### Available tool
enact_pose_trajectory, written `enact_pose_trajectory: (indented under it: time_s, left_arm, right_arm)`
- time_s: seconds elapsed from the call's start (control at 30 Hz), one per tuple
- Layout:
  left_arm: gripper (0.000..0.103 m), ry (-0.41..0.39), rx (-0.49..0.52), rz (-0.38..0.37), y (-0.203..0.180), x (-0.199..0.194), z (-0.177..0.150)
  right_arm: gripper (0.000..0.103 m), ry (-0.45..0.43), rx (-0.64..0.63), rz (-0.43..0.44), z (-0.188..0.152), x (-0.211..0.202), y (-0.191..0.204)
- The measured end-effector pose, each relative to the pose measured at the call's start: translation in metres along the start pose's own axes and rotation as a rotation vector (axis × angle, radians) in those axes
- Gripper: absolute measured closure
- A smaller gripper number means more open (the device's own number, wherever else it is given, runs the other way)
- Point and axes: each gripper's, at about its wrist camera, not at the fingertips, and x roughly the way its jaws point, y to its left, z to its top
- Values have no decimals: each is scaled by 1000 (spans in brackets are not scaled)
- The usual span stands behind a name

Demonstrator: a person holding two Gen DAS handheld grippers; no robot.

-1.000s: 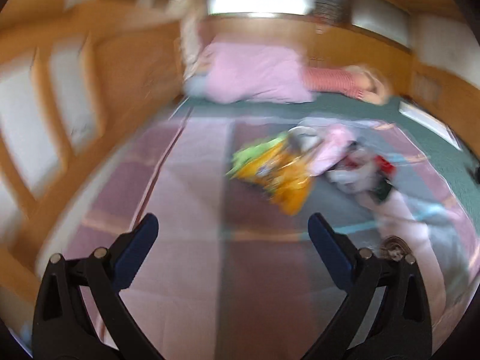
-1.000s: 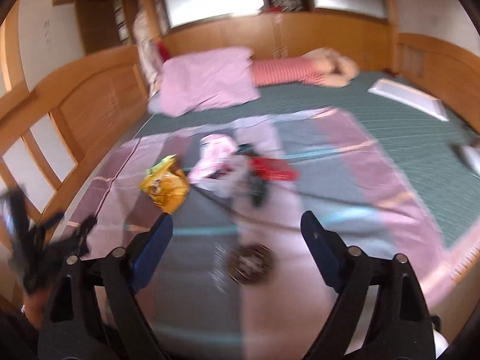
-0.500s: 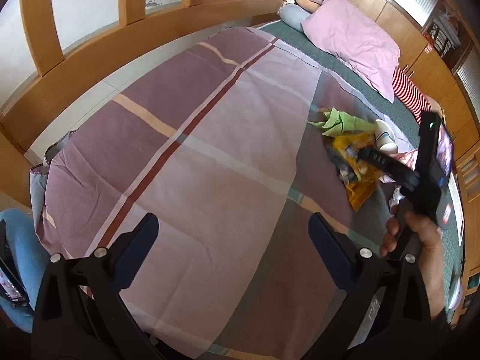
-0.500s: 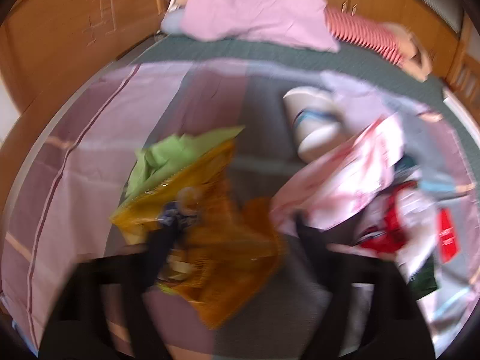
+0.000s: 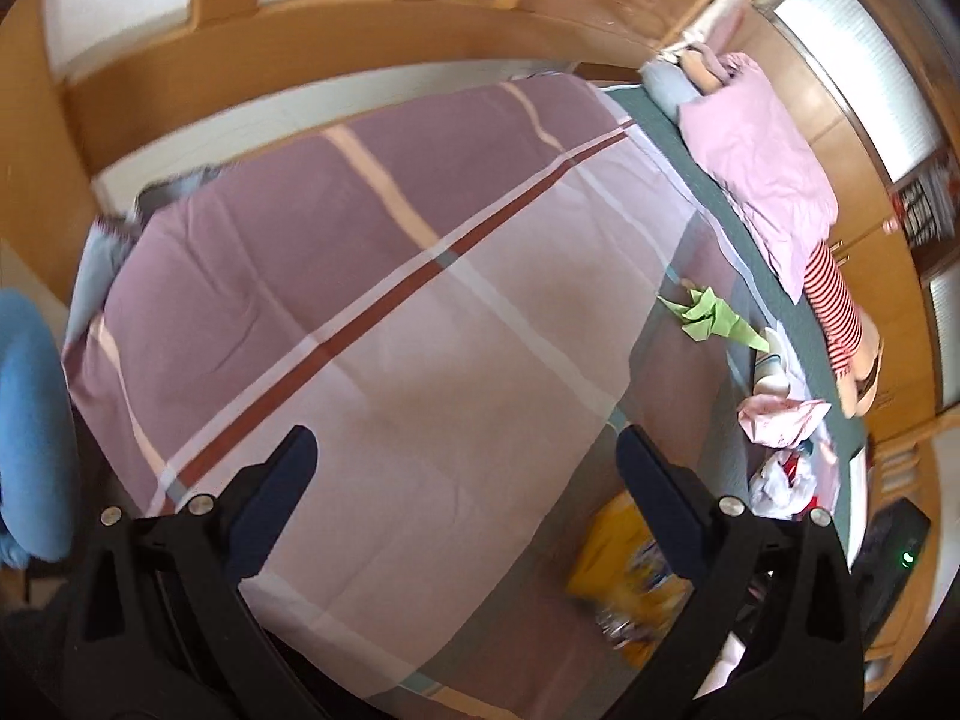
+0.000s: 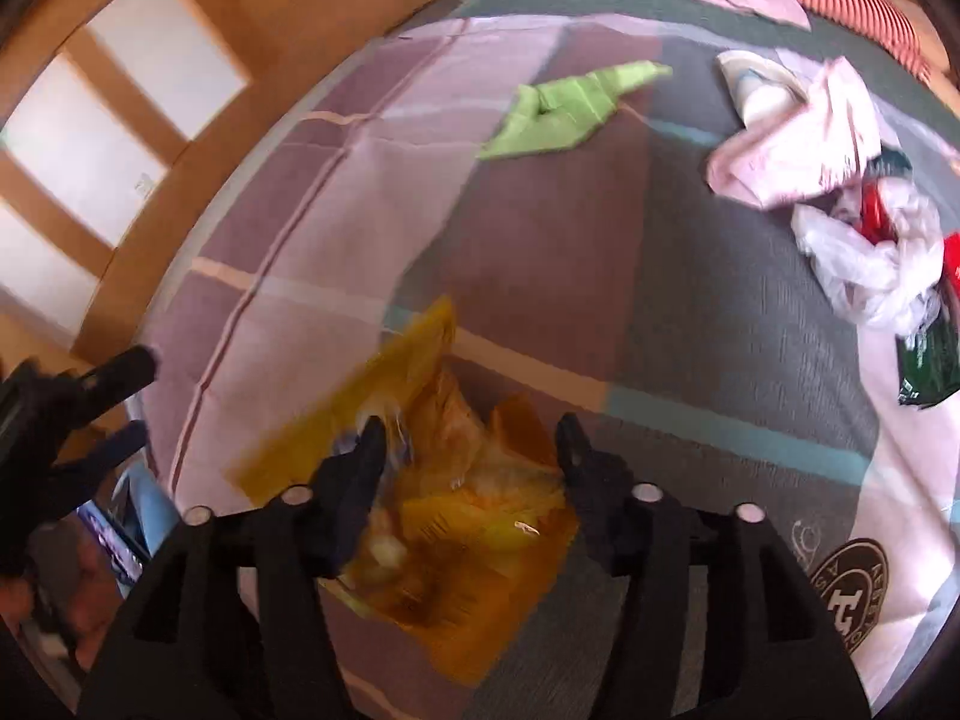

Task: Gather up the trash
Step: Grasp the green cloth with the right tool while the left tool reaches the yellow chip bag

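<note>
between the right gripper [image 6: 468,429] jaws (apparently unpinched): yellow bag [image 6: 456,516].

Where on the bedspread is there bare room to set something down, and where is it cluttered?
Bare: the wide plaid stretch of bedspread ahead of the left claw, between the wooden bed frame and the green paper. Crowded: the far side, from the pink bag and white plastic bag to the yellow bag at the right claw.
</note>
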Motion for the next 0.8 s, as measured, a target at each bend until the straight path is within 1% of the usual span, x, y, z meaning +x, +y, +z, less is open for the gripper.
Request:
enact_pose_trajectory:
  time_s: [0.03, 0.07, 0.13, 0.2, 0.27, 0.3, 0.37, 0.4, 0.5, 0.53, 0.57, 0.6, 0.63, 0.67, 0.7, 0.73, 0.8]
  left_arm:
    - [4, 10, -11, -1, 2, 2, -1]
    - [4, 25, -21, -2, 4, 4, -1]
    - [4, 52, -30, -9, 4, 8, -3]
    - [4, 60, -26, -22, 3, 8, -6]
    - [4, 70, -21, -37, 2, 8, -7]
    - [4, 74, -25, -46, 2, 8, -8]
    - [4, 77, -45, -58, 4, 8, -8]
    - [4, 78, -56, -58, 6, 8, -8]
    - [4, 79, -72, -35, 8, 12, -1]
    - [4, 81, -77, -35, 9, 12, 0]
    - [4, 80, -83, -42, 11, 11, 0]
    - [4, 73, -85, -44, 11, 10, 1]
    - [4, 62, -80, -36, 10, 10, 1]
    - [4, 56, -74, -29, 10, 10, 2]
    - [4, 54, -63, -24, 8, 10, 2]
    - [4, 58, -56, -23, 6, 11, 2]
    - [4, 71, -39, -25, 3, 14, 3]
  right_arm:
    - [28, -41, 6, -4, 6, -7, -1]
    - [23, -99, 30, -16, 15, -15, -6]
    - [21, -156, 87, -30, 33, -17, -14]
    - [21, -173, 145, -23, 54, -6, -22]
    - [21, -187, 237, 16, 74, 8, -32]
    - [21, -187, 294, 35, 85, 21, -36]
    - [21, -159, 362, 28, 103, 45, -41]
    - [21, -137, 378, -3, 114, 60, -42]
    - [21, -76, 359, -147, 143, 101, -44]
    - [21, -69, 352, -189, 149, 113, -46]
    - [21, -74, 352, -212, 152, 119, -49]
    - [24, -84, 353, -221, 154, 123, -52]
    - [32, -96, 351, -225, 155, 126, -55]
    - [56, -95, 326, -242, 155, 129, -55]
    - [60, -87, 293, -265, 154, 131, -52]
    - [64, -98, 267, -272, 152, 128, -50]
    - [66, -106, 248, -259, 147, 118, -45]
